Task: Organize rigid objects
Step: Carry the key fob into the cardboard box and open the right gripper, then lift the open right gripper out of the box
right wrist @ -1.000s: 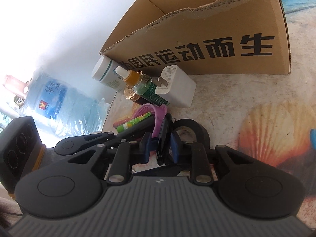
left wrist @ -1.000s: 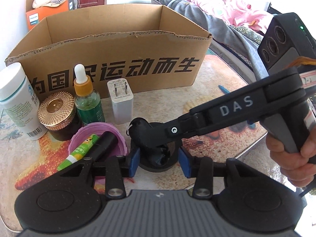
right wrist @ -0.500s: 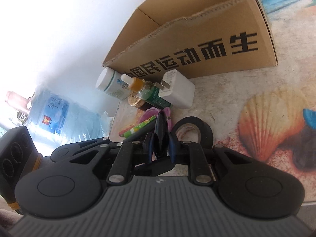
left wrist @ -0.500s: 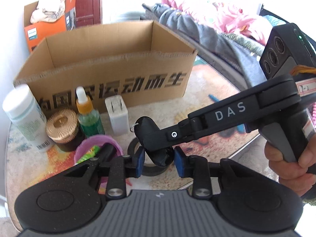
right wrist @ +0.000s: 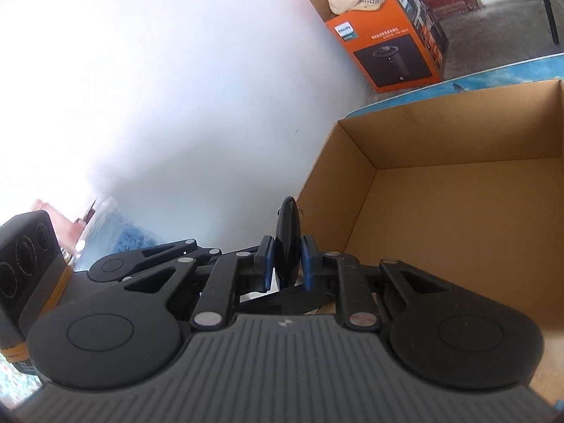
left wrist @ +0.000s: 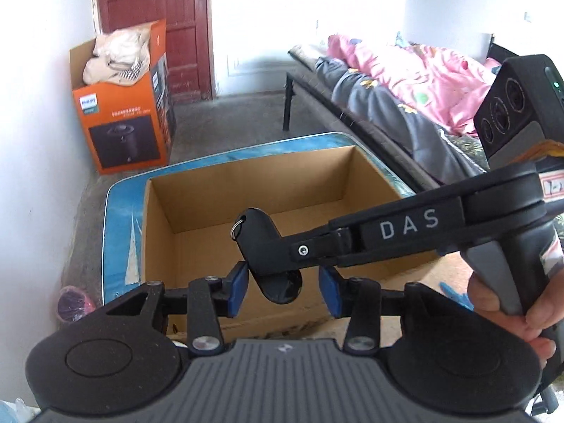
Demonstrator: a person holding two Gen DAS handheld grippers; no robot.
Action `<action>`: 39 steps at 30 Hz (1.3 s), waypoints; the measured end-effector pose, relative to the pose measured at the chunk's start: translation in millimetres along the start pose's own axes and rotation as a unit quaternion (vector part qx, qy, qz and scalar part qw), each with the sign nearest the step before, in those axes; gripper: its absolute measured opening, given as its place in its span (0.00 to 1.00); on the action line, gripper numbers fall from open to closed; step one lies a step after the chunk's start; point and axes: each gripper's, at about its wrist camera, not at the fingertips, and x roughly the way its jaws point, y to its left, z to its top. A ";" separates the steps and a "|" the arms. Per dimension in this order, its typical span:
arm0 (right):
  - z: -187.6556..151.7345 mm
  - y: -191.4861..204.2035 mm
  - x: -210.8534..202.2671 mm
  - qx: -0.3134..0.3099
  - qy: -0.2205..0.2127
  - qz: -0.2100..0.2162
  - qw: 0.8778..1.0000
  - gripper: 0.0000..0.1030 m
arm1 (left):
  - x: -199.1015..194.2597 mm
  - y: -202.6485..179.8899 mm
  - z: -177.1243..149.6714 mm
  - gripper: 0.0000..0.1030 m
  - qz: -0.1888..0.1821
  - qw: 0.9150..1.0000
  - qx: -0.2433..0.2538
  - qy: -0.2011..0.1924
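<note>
Pinching black key fob [right wrist: 287, 243] edge-on between shut right gripper [right wrist: 287, 262] pads, above near rim of open cardboard box [left wrist: 246, 190]. Opening left gripper [left wrist: 283, 289] jaws, fob's lower end hanging between, pads not pressing.

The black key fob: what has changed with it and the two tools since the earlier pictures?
The right tool has lifted the black key fob off the table, up over the open cardboard box. The left tool rose alongside; its jaws are opening, and the right pad stands clear of the fob. The right tool's grip stayed shut, and the box has not moved.
</note>
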 end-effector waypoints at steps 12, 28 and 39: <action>66.6 -83.4 135.8 0.169 0.063 -0.038 0.983 0.15 | 104.9 60.6 31.0 0.46 0.066 0.994 -0.007 0.092; 67.6 -91.6 145.9 0.182 0.061 -0.062 0.980 0.49 | 62.8 72.7 26.0 0.59 0.045 0.996 -0.060 0.045; 5.8 -32.5 -18.5 0.074 -0.022 0.022 0.997 0.52 | -43.7 43.4 -12.9 0.78 -0.003 0.998 -0.048 -0.037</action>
